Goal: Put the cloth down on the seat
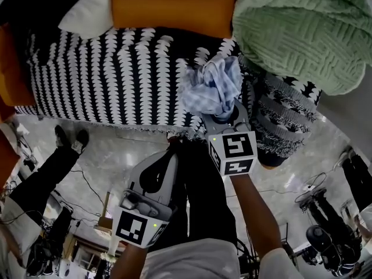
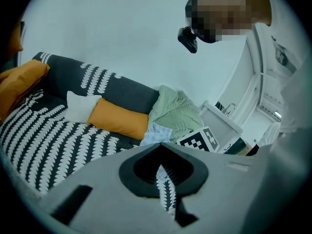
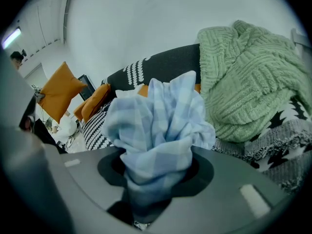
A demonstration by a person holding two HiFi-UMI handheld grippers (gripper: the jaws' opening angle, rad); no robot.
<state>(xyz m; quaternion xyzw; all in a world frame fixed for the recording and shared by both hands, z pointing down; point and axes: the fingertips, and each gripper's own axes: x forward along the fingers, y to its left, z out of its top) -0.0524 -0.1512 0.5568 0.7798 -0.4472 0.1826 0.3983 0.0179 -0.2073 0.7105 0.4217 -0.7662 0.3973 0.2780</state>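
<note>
Right tongs [image 1: 224, 120] clenched on crumpled light-blue checked cloth [image 1: 214, 86], held over black-and-white patterned sofa seat [image 1: 104, 74], just beside green knitted blanket [image 1: 290, 28]. Left tongs [image 2: 160, 149] closed, empty, in front of sofa.

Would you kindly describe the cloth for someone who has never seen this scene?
Find the sofa with the black-and-white leaf-pattern cover; just left of the green knitted blanket at its right end, the right gripper holds a bunched cloth. It is the only pale blue checked fabric there.
</note>
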